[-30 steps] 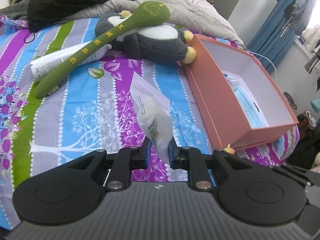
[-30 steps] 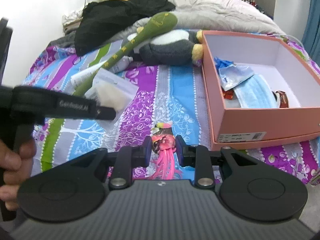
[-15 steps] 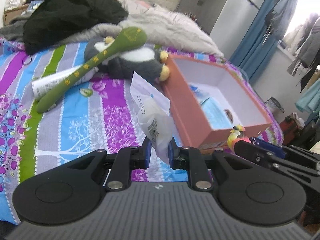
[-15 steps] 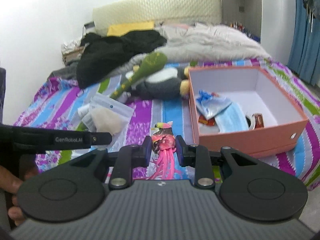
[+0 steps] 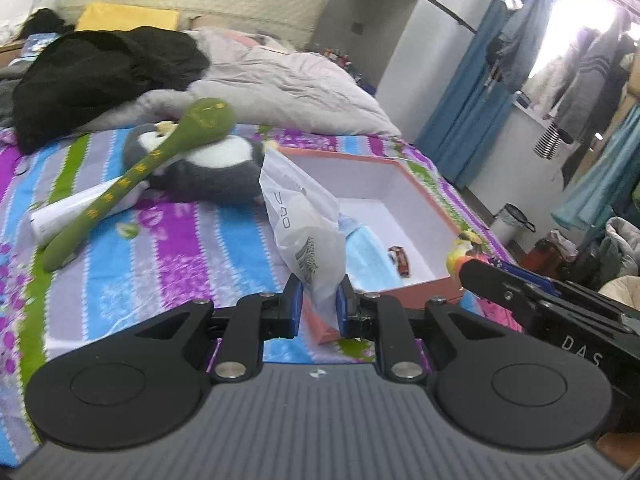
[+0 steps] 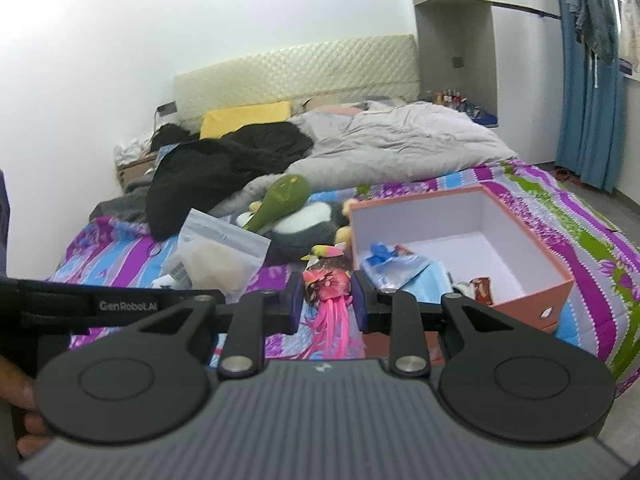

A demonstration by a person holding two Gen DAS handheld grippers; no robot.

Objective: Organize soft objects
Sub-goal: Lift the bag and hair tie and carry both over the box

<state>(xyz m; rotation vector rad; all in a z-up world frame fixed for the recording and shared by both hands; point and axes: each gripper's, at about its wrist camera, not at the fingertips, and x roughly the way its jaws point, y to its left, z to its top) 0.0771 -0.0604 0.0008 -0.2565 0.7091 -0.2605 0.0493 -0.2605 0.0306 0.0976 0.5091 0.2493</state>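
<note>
I'm getting bright daylight pouring from the window (image 5: 576, 12) at upper right, blown out white. Fisheye bends my edges hard. Bedspread (image 5: 224, 236) looks smeared with motion blur; soft shadows only, wall (image 6: 120, 40) evenly lit.

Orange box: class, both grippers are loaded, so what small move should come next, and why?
Probably carry the left gripper, shut on the plastic pouch, forward over the orange box before releasing. The pouch hangs near its front edge, and the box is open with bare floor space.
</note>
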